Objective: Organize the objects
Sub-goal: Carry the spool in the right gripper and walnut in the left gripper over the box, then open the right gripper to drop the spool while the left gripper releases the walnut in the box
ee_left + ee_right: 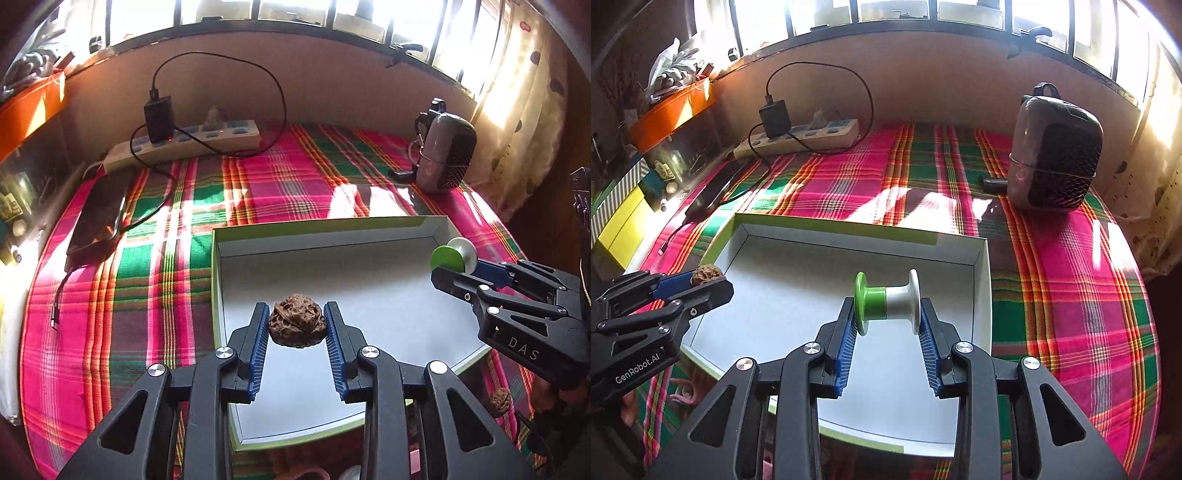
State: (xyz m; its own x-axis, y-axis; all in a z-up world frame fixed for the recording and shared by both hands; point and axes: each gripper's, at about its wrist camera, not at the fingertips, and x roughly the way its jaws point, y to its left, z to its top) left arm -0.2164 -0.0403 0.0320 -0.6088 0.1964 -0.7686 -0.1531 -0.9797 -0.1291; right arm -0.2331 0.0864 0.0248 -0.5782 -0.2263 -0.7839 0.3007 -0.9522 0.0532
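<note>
My left gripper (pixel 297 325) is shut on a brown wrinkled walnut (pixel 297 324) and holds it above the white shallow box (pixel 369 236) with a green rim. My right gripper (pixel 887 314) is shut on a green and white spool (pixel 887 302), held sideways above the same box (pixel 798 236). The right gripper also shows in the left wrist view (pixel 448 275) with the spool (pixel 452 254) near the box's far right corner. The left gripper shows in the right wrist view (pixel 701 284) with the walnut (pixel 707 275) at the box's left rim. A second walnut (pixel 499 401) lies on the cloth by the box's near right.
A plaid pink and green cloth (pixel 155 280) covers the table. A power strip with a charger (pixel 184 142) and cable lies at the back left, a dark phone (pixel 99 218) at the left, a dark speaker-like device (pixel 1054 147) at the back right. An orange box (pixel 668 110) stands far left.
</note>
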